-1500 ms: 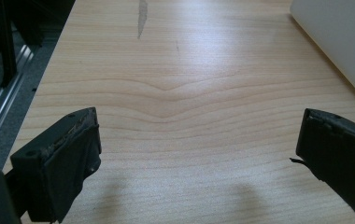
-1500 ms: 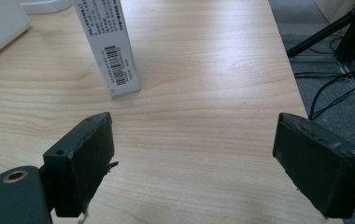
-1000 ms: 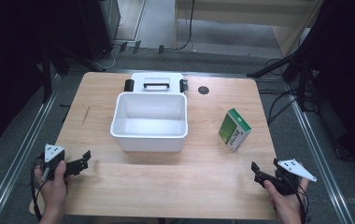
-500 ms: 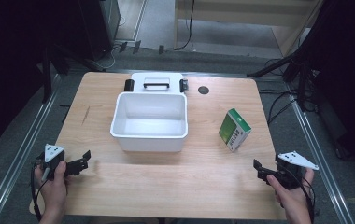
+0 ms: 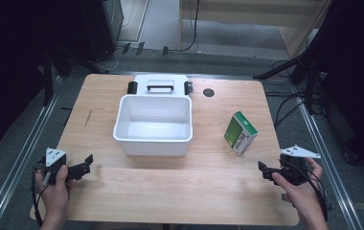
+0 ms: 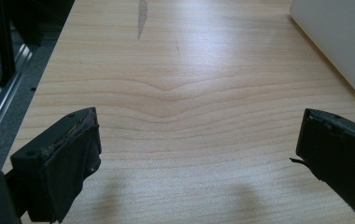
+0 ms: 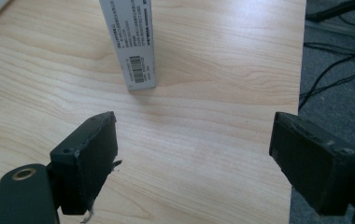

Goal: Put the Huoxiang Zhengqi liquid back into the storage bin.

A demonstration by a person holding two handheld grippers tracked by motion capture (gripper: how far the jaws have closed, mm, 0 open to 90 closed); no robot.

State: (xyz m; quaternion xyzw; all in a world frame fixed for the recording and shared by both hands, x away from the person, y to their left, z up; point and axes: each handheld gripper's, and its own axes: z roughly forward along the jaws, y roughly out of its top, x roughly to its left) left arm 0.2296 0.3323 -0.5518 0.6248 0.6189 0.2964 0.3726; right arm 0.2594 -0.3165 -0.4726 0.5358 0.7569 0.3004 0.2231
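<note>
An empty white plastic bin [image 5: 153, 146] stands at the middle of the wooden table, and its wall shows at the upper right of the left gripper view [image 6: 339, 42]. A green and white carton [image 5: 240, 133] stands upright to the bin's right. Its grey barcode side [image 7: 131, 42] faces my right gripper [image 7: 194, 135], a short way ahead of the jaws. The right gripper [image 5: 265, 170] is open and holds nothing, near the table's front right corner. My left gripper [image 5: 82, 165] sits near the front left edge, also open [image 6: 199, 135] over bare wood.
The bin's white lid [image 5: 161, 86], with a black handle and side clips, lies flat behind the bin. Beside it is a small black round disc [image 5: 209, 92] in the tabletop. Metal rails run along both sides of the table, and cables [image 5: 285, 110] lie on the floor at right.
The right hand has nudged its gripper slightly forward, toward the carton. The left gripper, bin and carton have stayed put.
</note>
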